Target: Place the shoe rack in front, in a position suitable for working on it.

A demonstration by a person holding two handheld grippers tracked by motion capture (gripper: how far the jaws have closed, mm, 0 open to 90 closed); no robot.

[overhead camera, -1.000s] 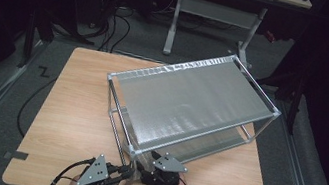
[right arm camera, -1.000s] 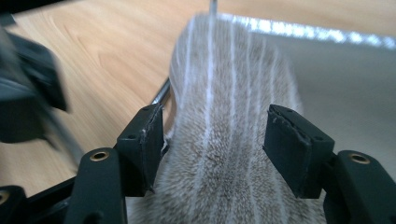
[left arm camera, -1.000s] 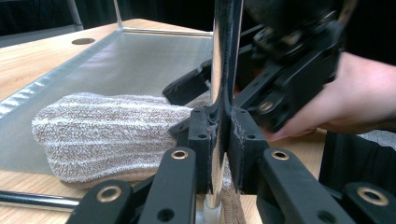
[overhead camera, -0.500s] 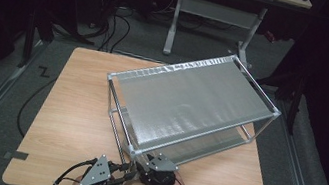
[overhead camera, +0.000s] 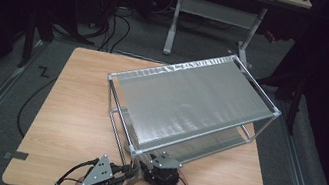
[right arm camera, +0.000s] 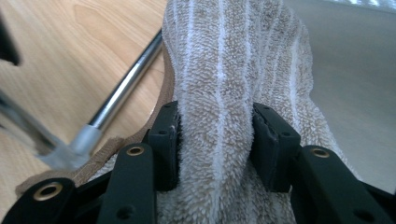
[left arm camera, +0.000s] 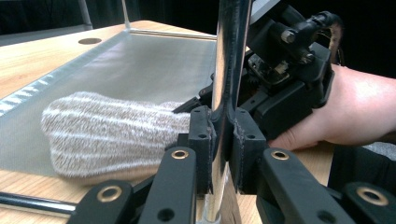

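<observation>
Partly hidden: sock [left arm camera: 107, 135] behind rack post [left arm camera: 229, 70].

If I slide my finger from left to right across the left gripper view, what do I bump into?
Striped sock lying on the shelf → shiny rack post, which the left gripper is clamped on → right gripper → hand.
</observation>
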